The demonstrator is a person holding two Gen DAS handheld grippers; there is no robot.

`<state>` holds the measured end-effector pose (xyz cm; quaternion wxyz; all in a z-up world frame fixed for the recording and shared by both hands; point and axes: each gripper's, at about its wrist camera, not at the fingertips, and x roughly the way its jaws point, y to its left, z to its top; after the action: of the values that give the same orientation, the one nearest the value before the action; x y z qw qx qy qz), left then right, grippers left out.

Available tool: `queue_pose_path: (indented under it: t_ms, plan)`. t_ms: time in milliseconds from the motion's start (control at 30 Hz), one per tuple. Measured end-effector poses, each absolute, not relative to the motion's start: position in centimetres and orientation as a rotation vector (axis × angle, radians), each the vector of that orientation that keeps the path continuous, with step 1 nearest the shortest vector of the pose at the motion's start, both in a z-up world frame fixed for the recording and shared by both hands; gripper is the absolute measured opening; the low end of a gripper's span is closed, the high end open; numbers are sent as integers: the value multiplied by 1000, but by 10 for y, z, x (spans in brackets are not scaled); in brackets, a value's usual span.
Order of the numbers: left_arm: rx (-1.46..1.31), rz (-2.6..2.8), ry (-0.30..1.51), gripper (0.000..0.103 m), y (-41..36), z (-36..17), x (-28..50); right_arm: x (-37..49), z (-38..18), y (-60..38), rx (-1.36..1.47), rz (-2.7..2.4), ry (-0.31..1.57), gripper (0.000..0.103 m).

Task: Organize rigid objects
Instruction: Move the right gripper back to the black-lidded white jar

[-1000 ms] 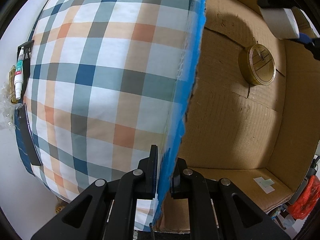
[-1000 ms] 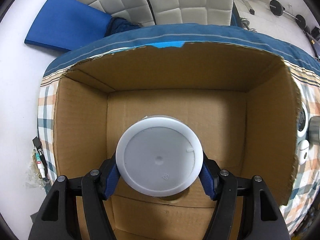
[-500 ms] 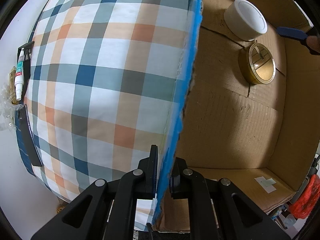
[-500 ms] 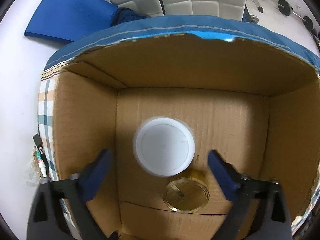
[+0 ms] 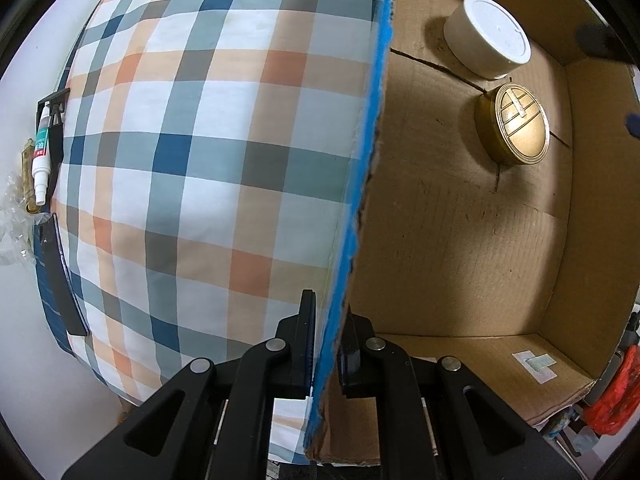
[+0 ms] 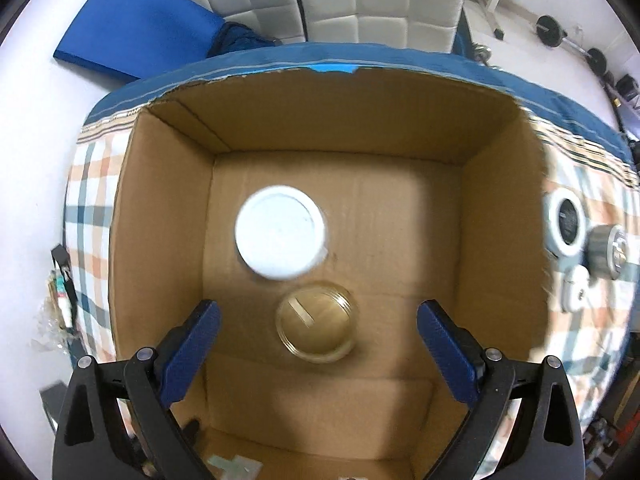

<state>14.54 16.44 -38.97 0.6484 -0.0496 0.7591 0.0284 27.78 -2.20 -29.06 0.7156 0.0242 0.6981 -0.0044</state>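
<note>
Where the left wrist view looks down, the left gripper (image 5: 326, 344) is seen pinched on the blue-taped wall of the cardboard box (image 5: 362, 184), exactly as a second ago. The white jar (image 5: 486, 36), then carried above the box, is now set on the box floor near the far corner, just beside the gold tin (image 5: 516, 124). A checked cloth (image 5: 192, 140) is spread outside the wall.

From the right wrist view, the right gripper (image 6: 318, 344), a second ago clamped on the white jar (image 6: 280, 236), is shown spread wide with nothing held. The gold tin (image 6: 316, 326) lies between the blue pads (image 6: 192, 350), far below them.
</note>
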Motion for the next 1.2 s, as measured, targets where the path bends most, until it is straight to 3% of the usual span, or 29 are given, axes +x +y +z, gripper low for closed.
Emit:
queue_pose_path:
  t_ms: [967, 1200]
  plan:
    - [-73, 41, 1702, 7, 155, -375, 141, 181, -201, -43, 130, -34, 1427, 101]
    - [-90, 71, 1706, 7, 155, -372, 141, 162, -173, -112, 286, -145, 1255, 103]
